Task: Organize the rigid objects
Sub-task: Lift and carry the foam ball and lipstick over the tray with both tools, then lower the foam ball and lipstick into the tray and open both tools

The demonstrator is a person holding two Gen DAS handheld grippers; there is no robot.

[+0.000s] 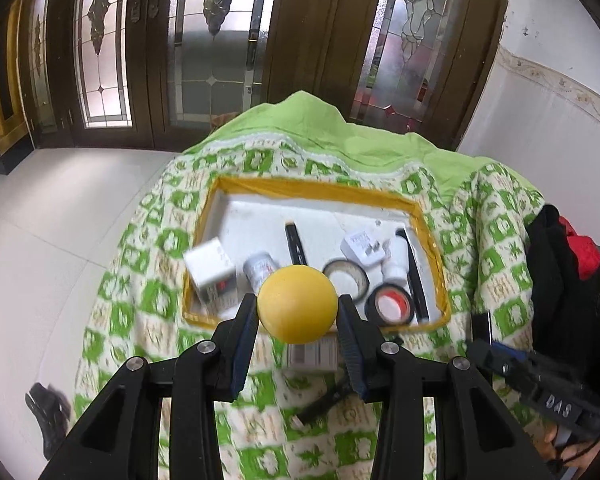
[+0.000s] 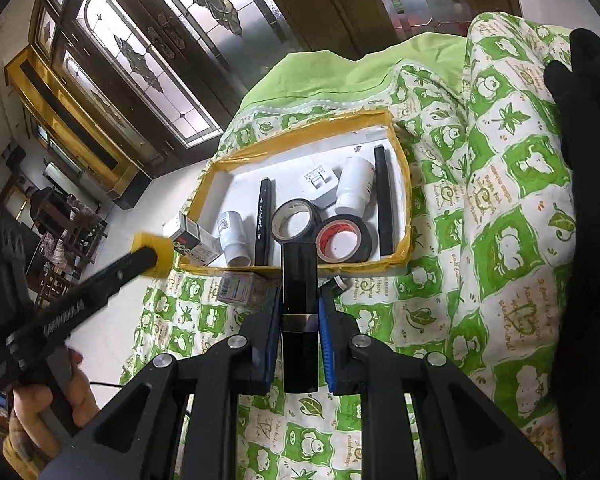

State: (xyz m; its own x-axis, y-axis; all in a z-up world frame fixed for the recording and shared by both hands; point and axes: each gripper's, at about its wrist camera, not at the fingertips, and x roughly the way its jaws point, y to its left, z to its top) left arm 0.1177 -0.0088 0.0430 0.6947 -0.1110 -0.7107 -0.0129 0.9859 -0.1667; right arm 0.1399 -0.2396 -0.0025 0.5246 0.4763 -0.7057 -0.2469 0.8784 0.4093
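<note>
A: What is the left gripper (image 1: 297,312) carrying?

B: Its fingers (image 1: 244,332) are clamping a yellow ball (image 1: 297,303), pressing it from both sides. In the left wrist view the ball is hanging over the near edge of the yellow-rimmed tray (image 1: 320,189).

A: And the right gripper (image 2: 300,320)?

B: Its fingers (image 2: 326,340) are closing tight on an upright black case with a metallic band (image 2: 299,304), just in front of the tray's near rim.

A: What is lying in the tray?

B: Two rolls of black tape (image 2: 342,238) are resting side by side, touching; a black marker (image 2: 263,220) and a long black bar (image 2: 383,200) are lying lengthwise; a white plug adapter (image 2: 320,186) and two white bottles (image 2: 354,190) are sitting between them. A small white box (image 2: 192,240) is leaning at the tray's left corner.

A: What is supporting it all?

B: A green-and-white patterned cloth (image 2: 480,208) is covering the table; a barcoded box (image 2: 238,286) is lying on it, just outside the tray.
</note>
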